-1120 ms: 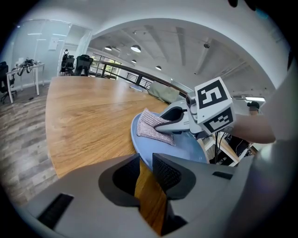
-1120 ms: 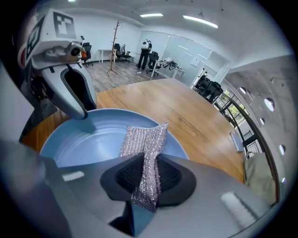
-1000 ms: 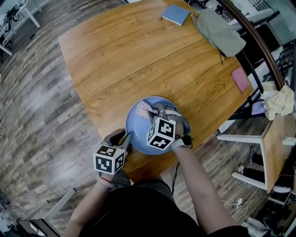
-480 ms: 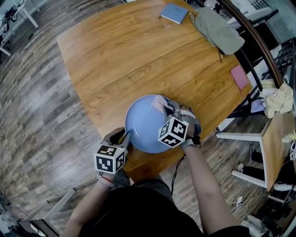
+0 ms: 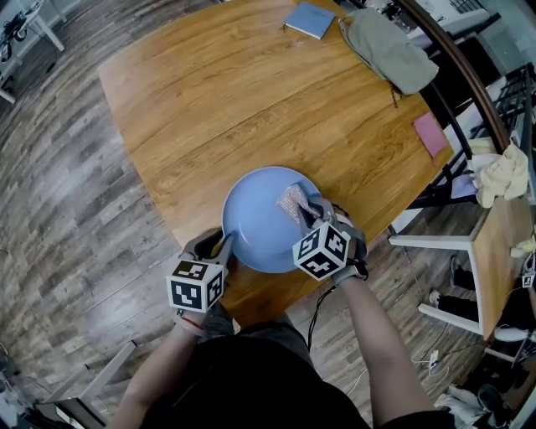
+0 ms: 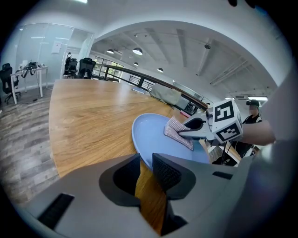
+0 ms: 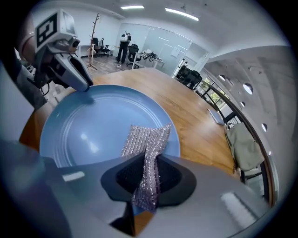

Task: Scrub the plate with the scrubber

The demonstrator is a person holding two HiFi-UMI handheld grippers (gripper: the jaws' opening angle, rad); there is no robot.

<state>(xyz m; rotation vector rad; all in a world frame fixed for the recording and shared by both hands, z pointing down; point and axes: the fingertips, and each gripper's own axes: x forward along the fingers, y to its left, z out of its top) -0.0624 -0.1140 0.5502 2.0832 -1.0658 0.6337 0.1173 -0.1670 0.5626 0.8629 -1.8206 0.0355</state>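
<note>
Left gripper [image 5: 226,245], at the near edge of the wooden table [image 5: 234,92], is clamped on the near-left rim of the blue plate [image 5: 255,226]. Right gripper [image 5: 311,211] pinches the silvery scrubber [image 5: 293,201] between its jaws. The scrubber's free end lies on the plate's right side, just ahead of them.

Open-plan office. Far ahead of your right claw [image 7: 146,168], past the wooden table [image 7: 195,116]: glass partitions [image 7: 157,42], swivel chairs [image 7: 188,74], a coat stand [image 7: 96,25], a person standing [image 7: 124,45]. Strip lights [image 7: 181,14] run overhead. Ahead-left of your left claw [image 6: 145,163]: a white desk [image 6: 32,70] with a black chair [image 6: 5,76], on wood-look flooring [image 6: 23,121].
</note>
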